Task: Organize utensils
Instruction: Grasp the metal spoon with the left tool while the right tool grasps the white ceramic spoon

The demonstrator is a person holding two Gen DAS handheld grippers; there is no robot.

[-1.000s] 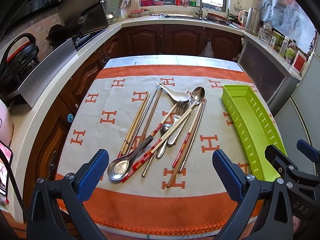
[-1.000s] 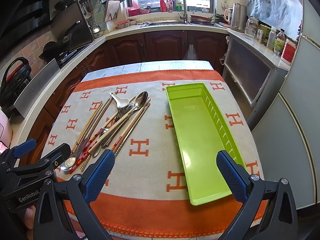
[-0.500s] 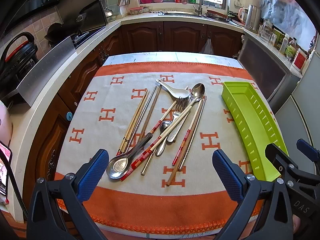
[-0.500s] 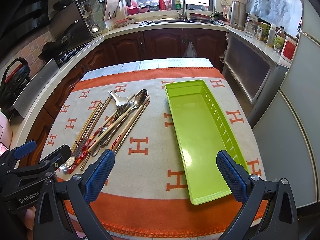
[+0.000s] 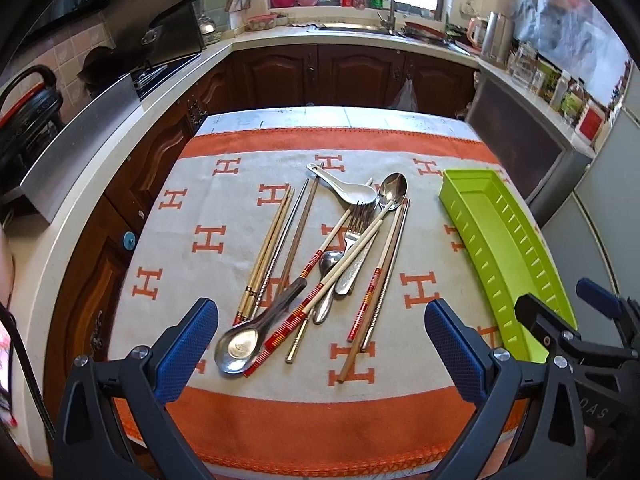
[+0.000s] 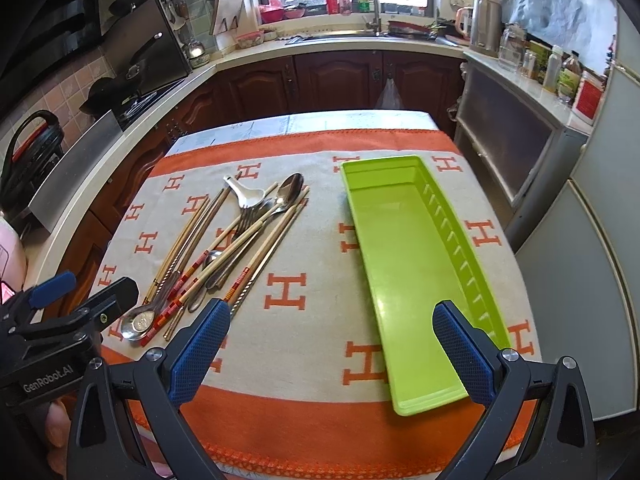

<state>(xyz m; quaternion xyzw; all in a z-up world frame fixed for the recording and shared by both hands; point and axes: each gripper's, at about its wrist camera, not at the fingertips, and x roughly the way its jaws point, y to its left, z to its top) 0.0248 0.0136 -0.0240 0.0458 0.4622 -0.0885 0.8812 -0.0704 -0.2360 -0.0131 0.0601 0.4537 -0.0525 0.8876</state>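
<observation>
Left wrist view, orange-bordered H-print cloth [image 5: 208, 240] on table, wooden kitchen cabinets [image 5: 352, 76]

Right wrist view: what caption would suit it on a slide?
Open right gripper hovers above an empty green tray, utensils piled to its left on an orange-patterned cloth.

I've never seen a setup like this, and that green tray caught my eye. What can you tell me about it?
The tray is a long, narrow, lime-green trough that looks like glossy plastic. It has low walls, a flat floor and a row of slots along its right wall. It lies flat on the orange-and-cream cloth, right of the utensils and apart from them. Nothing is in it, and neither gripper touches it.
</observation>
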